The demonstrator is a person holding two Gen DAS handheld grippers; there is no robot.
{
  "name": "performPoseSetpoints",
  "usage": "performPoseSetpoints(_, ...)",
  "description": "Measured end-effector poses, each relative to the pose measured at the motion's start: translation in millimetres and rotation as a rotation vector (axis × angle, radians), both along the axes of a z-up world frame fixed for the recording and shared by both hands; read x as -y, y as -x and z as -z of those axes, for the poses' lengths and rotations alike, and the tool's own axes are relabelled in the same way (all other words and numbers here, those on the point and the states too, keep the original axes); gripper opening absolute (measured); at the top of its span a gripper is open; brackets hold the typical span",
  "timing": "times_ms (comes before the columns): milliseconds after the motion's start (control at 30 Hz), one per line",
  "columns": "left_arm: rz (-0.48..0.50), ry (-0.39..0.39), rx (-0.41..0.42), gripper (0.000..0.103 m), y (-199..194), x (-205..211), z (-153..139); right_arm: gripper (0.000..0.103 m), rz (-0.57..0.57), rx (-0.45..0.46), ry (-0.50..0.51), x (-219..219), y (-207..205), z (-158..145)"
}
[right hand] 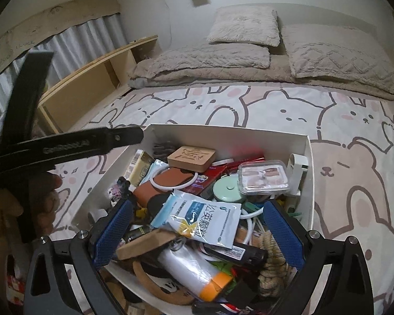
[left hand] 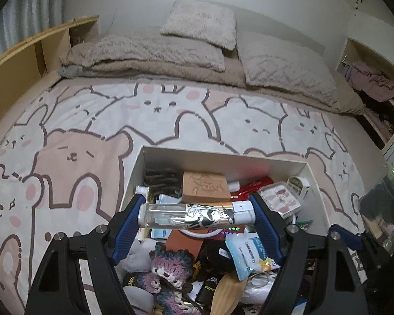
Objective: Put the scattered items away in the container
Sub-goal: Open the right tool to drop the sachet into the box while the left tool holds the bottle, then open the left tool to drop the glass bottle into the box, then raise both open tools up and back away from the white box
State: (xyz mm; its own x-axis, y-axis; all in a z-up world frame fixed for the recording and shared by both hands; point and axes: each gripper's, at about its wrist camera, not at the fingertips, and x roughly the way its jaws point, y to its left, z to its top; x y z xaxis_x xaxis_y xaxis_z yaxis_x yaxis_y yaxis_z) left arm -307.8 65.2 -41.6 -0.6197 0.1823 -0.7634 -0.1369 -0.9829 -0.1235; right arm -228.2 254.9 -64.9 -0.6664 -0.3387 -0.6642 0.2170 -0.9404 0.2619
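White cardboard box (left hand: 312,173), already heaped with small items, sits on the bed (left hand: 170,120) under both tools. Left hand-held gripper (left hand: 197,216) pinches a clear bottle (left hand: 194,215) end to end, its long axis crosswise between the pads, directly above the box contents; release looks next. Right hand-held gripper (right hand: 197,232) stands spread and empty over the same pile.
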Motion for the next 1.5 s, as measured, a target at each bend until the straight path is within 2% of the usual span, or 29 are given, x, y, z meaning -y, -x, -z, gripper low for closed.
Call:
performPoseSetpoints(200, -0.020, 0.035, 0.037, 0.080, 6.0, 2.7, 14.1, 0.100, -0.002, 0.014, 0.005, -8.9, -5.8, 3.2)
performPoseSetpoints(367, -0.031, 0.006, 0.045, 0.081, 9.4, 6.1, 16.0, 0.100, 0.012, 0.021, 0.015, -16.0, -6.5, 4.5)
performPoseSetpoints(400, -0.038, -0.005, 0.053, 0.095, 10.5, 7.2, 16.1, 0.100, 0.012, 0.021, 0.019, -16.7, -6.6, 4.2)
performPoseSetpoints(433, -0.051, -0.018, 0.062, 0.103, 11.1, 9.1, 16.2, 0.100, 0.012, 0.021, 0.021, -16.8, -7.4, 4.0)
performPoseSetpoints(533, -0.057, -0.024, 0.074, 0.103, 11.9, 10.5, 16.2, 0.100, 0.009, 0.018, 0.016, -15.3, -8.5, 3.4)
performPoseSetpoints(700, -0.054, 0.029, 0.061, 0.103, 10.2, 11.8, 17.9, 0.100, 0.009, 0.019, 0.012, -13.4, -8.1, 3.6)
performPoseSetpoints(1500, -0.056, 0.019, 0.056, 0.103, 7.1, 23.3, 13.9, 0.100, 0.045, 0.018, -0.001, -14.1, -8.7, -0.7)
